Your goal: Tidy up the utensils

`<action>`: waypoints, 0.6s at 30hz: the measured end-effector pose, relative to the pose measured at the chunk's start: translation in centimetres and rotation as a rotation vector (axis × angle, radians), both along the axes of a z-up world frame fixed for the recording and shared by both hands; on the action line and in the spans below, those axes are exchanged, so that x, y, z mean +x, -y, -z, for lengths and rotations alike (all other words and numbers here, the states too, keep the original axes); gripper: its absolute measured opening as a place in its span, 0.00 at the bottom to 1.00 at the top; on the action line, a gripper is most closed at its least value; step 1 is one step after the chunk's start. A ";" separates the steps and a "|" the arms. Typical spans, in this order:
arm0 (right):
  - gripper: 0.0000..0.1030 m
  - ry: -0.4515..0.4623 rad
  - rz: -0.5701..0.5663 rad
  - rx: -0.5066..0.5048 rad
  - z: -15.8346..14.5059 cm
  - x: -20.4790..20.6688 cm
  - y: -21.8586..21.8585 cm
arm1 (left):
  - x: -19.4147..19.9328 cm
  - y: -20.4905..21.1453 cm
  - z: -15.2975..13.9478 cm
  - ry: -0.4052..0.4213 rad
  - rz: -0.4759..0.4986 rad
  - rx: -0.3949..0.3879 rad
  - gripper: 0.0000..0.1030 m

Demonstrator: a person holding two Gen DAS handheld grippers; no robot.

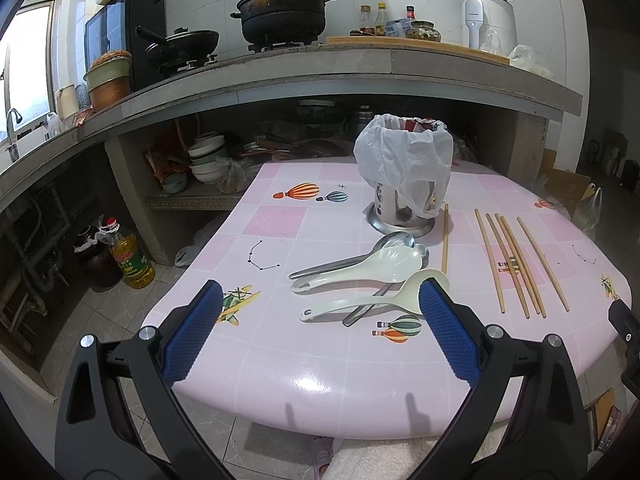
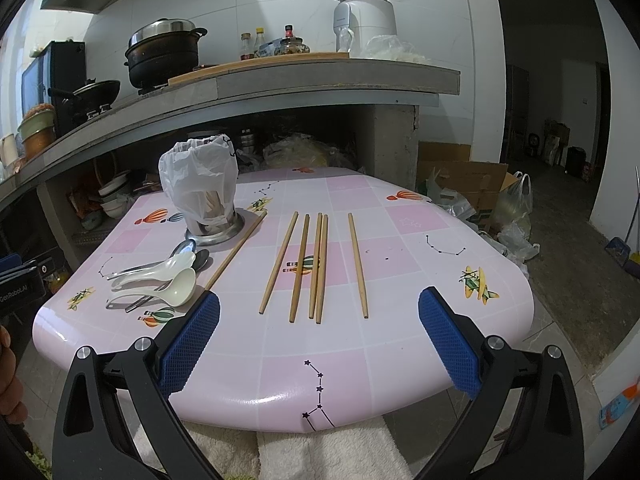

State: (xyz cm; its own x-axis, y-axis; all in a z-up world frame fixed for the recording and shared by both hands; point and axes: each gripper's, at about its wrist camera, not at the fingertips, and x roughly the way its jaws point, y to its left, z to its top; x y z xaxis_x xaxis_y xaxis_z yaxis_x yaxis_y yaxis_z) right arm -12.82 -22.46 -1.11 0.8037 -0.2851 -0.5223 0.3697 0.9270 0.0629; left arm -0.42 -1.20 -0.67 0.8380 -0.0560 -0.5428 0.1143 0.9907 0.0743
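Note:
On the pink table (image 1: 280,360) (image 2: 400,240) stands a metal utensil holder (image 1: 404,212) (image 2: 214,224) with a white plastic bag over its top. In front of it lie white plastic spoons (image 1: 360,268) (image 2: 156,270) stacked with metal spoons (image 1: 394,240) (image 2: 186,247). Several wooden chopsticks (image 1: 516,264) (image 2: 316,264) lie side by side to the right, and one more chopstick (image 1: 445,238) (image 2: 236,254) lies beside the holder. My left gripper (image 1: 322,292) is open and empty, hovering near the spoons. My right gripper (image 2: 320,304) is open and empty, in front of the chopsticks.
A stone counter (image 1: 320,64) behind the table carries pots, bottles and a white appliance. Bowls (image 1: 206,156) sit on the shelf beneath. An oil bottle (image 1: 130,256) stands on the floor at left. A cardboard box and bags (image 2: 480,196) lie at right.

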 end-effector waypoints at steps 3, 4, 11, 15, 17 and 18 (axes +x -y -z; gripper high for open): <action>0.94 -0.002 0.000 0.002 0.1 0.0 0.5 | 0.0 0.0 0.1 0.000 0.000 0.001 0.92; 0.94 -0.002 0.001 0.002 0.1 -0.1 0.5 | 0.0 0.0 0.0 0.000 0.000 0.000 0.92; 0.94 -0.002 0.000 0.002 0.0 0.1 0.2 | 0.0 0.0 0.0 -0.001 0.000 0.000 0.92; 0.94 -0.003 0.000 0.002 0.0 0.1 0.1 | -0.1 0.0 0.1 -0.001 0.000 0.001 0.92; 0.94 -0.003 -0.001 0.002 0.0 0.1 0.1 | -0.1 0.0 0.1 -0.001 0.000 0.001 0.92; 0.94 -0.004 -0.001 0.002 0.1 0.1 0.1 | 0.0 0.0 0.1 -0.003 0.000 0.000 0.92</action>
State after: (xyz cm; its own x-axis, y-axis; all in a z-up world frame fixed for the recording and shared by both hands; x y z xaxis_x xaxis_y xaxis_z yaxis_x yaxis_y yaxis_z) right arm -12.73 -22.56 -1.17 0.8020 -0.2830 -0.5261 0.3689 0.9273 0.0635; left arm -0.45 -1.17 -0.74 0.8365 -0.0563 -0.5451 0.1150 0.9906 0.0741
